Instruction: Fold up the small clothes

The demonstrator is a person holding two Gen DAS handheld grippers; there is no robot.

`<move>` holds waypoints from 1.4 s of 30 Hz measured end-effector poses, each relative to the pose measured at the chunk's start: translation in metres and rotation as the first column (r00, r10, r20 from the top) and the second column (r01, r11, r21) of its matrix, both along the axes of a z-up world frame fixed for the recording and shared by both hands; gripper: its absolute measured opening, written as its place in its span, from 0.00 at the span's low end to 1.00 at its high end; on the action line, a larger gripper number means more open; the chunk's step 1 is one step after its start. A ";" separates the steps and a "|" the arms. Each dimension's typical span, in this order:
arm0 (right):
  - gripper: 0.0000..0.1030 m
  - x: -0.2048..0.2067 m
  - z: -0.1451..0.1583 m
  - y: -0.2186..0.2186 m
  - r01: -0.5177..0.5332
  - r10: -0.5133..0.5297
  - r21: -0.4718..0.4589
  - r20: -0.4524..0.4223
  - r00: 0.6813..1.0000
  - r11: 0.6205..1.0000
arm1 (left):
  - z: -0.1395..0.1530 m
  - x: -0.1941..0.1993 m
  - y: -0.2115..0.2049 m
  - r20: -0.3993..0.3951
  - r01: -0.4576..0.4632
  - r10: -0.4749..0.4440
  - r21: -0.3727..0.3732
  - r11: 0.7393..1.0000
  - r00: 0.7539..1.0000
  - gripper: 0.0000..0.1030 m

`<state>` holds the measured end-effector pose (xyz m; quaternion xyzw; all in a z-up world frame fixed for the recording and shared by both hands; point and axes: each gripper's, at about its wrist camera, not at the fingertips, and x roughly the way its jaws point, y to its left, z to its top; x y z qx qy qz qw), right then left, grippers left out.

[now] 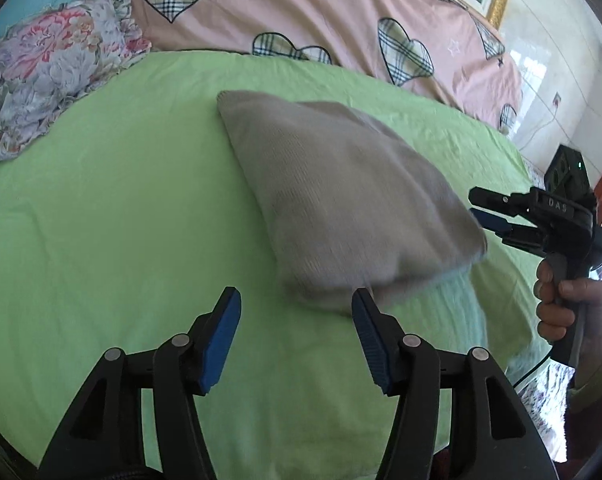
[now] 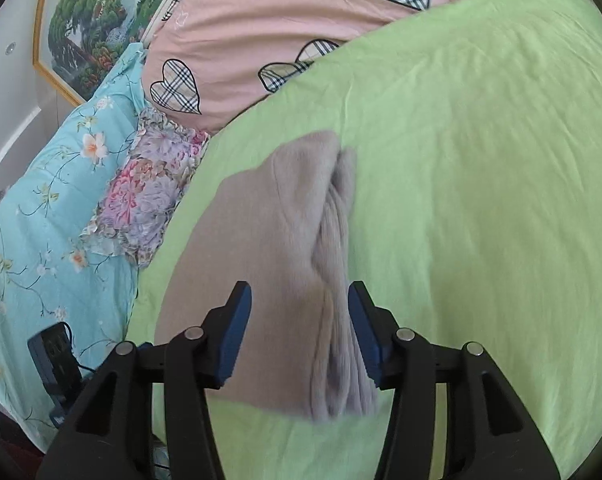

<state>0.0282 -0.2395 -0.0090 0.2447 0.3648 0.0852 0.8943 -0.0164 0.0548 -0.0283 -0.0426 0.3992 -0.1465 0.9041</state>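
Observation:
A folded beige knit garment [image 1: 341, 200] lies on the green sheet [image 1: 121, 220]. My left gripper [image 1: 297, 308] is open, just in front of the garment's near corner, its right finger touching or next to the fabric edge. My right gripper [image 1: 475, 208] shows at the garment's right edge, jaws apart. In the right wrist view the right gripper [image 2: 299, 304] is open and straddles the garment [image 2: 269, 240], whose stacked folded edges [image 2: 337, 280] lie between the fingers. The image is blurred with motion.
A pink quilt with plaid hearts [image 1: 301, 12] lies along the far side of the bed. A floral pillow [image 1: 49, 68] and a turquoise floral cover [image 2: 41, 220] lie to the left. A black device with a cable [image 2: 53, 364] sits on the turquoise cover.

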 end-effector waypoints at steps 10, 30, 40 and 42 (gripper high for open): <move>0.46 -0.010 -0.023 0.027 -0.055 0.054 -0.015 -0.013 0.998 0.998 | -0.017 0.020 -0.024 -0.014 -0.059 0.058 -0.106 0.993 0.998 0.58; 0.06 -0.010 -0.001 0.016 -0.036 0.029 0.092 0.075 0.997 0.995 | -0.015 0.043 -0.005 -0.032 -0.199 0.197 -0.100 0.975 0.980 0.59; 0.06 -0.022 0.000 0.020 -0.043 0.046 -0.050 0.050 0.998 0.998 | -0.003 0.024 -0.015 0.118 -0.263 0.252 0.095 0.960 0.961 0.14; 0.06 -0.019 -0.004 0.018 -0.039 0.041 -0.075 0.019 0.999 0.996 | -0.010 0.026 -0.017 0.093 -0.263 0.252 0.120 0.957 0.963 0.13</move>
